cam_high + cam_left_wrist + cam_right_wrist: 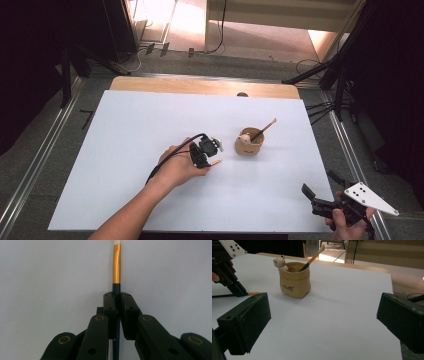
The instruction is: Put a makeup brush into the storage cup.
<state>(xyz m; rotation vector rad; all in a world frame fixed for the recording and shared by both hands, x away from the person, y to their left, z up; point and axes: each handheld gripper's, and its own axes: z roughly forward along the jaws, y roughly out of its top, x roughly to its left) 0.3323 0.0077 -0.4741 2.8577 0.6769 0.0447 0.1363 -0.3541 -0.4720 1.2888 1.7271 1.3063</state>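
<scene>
Pinching a brush (pixel 116 270) low at centre frame, the left claw (pixel 209 161) could let it twist loose before reaching the pot (pixel 249 142); the right claw (pixel 320 201) gapes empty, lower right.

A white sheet (pixel 150 150) covers most of a bench (pixel 200 86), whose pale wood shows as a strip along the far edge. Grey carpet (pixel 60 150) lies around the bench, with metal rails (pixel 35 165) running along both sides. Beyond the far edge, bright light falls on a pale floor (pixel 240 35), where a cream panel (pixel 280 12) stands. Black cables (pixel 220 30) trail across the floor. Dark stand legs (pixel 325 70) rise at the right, and dark shapes fill both upper corners.
</scene>
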